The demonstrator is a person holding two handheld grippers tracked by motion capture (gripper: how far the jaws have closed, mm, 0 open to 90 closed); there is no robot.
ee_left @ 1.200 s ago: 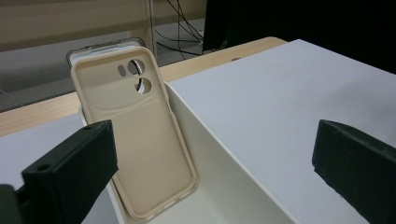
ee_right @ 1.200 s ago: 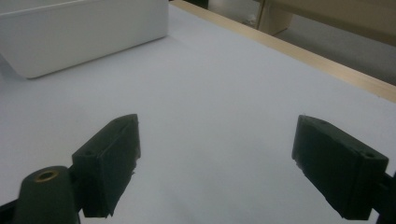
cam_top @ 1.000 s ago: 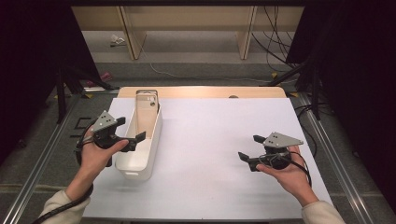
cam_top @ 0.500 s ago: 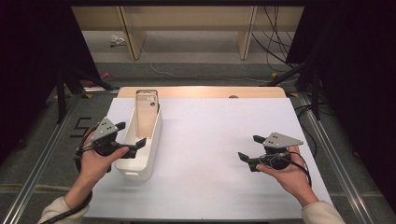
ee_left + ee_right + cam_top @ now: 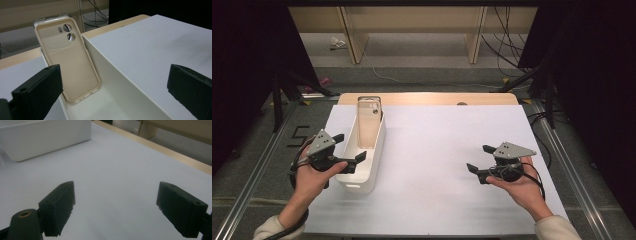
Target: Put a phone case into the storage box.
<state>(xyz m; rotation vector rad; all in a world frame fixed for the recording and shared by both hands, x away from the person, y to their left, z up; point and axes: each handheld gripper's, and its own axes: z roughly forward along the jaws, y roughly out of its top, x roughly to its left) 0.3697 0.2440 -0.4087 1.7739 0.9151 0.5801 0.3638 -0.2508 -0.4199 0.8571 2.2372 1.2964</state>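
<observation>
Left gripper (image 5: 348, 150) jaws spread over bin (image 5: 367, 172); right gripper (image 5: 479, 160) hovers, agape.

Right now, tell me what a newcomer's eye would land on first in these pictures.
The beige phone case stands propped upright at the far end of the narrow white bin, at the table's left side. The left tool hangs open at the bin's near end, and the right tool is open over the bare white table.
</observation>
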